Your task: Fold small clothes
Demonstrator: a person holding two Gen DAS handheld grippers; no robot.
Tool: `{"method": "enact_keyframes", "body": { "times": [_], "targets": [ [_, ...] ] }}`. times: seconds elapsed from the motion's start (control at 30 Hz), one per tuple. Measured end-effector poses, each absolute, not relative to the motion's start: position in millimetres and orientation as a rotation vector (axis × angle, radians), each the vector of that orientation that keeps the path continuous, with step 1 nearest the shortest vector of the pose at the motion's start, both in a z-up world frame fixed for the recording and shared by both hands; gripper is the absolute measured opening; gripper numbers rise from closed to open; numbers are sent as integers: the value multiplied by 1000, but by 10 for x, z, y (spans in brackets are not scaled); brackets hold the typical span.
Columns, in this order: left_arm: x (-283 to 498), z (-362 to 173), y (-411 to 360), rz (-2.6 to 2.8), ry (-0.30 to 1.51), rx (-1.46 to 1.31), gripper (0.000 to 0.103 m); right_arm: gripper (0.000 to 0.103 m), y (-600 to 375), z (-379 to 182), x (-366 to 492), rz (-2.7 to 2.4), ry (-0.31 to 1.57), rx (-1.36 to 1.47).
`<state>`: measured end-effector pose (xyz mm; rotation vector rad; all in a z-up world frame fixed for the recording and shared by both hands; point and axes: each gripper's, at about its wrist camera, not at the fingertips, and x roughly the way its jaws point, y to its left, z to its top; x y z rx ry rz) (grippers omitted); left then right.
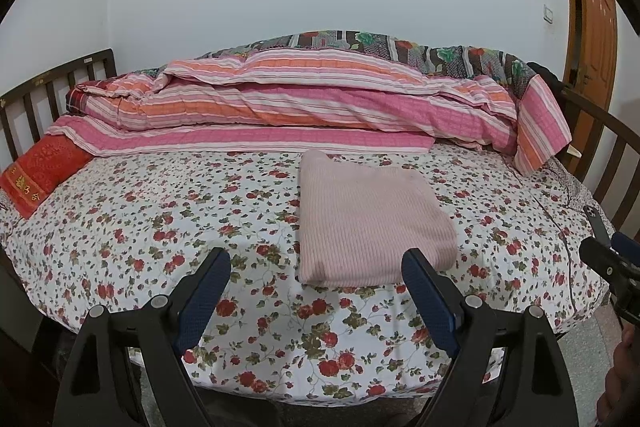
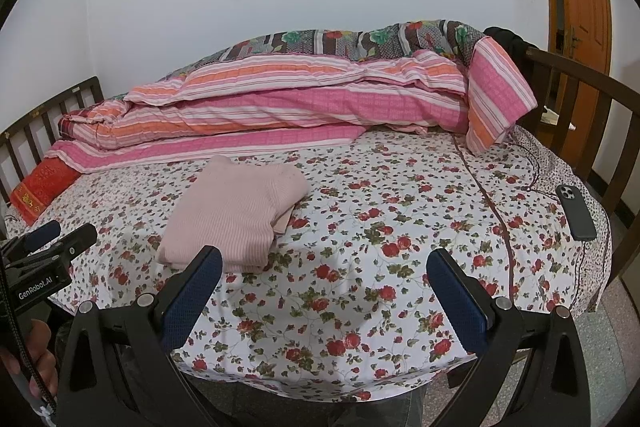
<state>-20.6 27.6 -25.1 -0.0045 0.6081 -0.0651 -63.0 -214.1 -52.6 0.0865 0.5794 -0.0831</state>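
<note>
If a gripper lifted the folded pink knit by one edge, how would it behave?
The pink knit would probably sag and unfold: soft ribbed fabric in loose layers. Likely light. Pushed, it may bunch on the floral sheet rather than slide.

Bare floral sheet (image 2: pixel 360 227) lies open between folded pink garment (image 2: pixel 236 215) and phone (image 2: pixel 576 213); rolled quilt (image 2: pixel 300 103) blocks behind.

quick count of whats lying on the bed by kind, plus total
folded pink sweater: 1
striped quilt: 1
patterned dark quilt behind it: 1
red pillow: 1
phone: 1
total: 5
</note>
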Motion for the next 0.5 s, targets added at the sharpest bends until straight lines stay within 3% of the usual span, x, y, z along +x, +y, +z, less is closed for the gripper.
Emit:
{"method": "enact_keyframes", "body": {
  "times": [0.5],
  "targets": [
    [-191,-257,282,-69,608,-6,87,101,-2143,-521,-640,-83,577,91]
  ]
}}
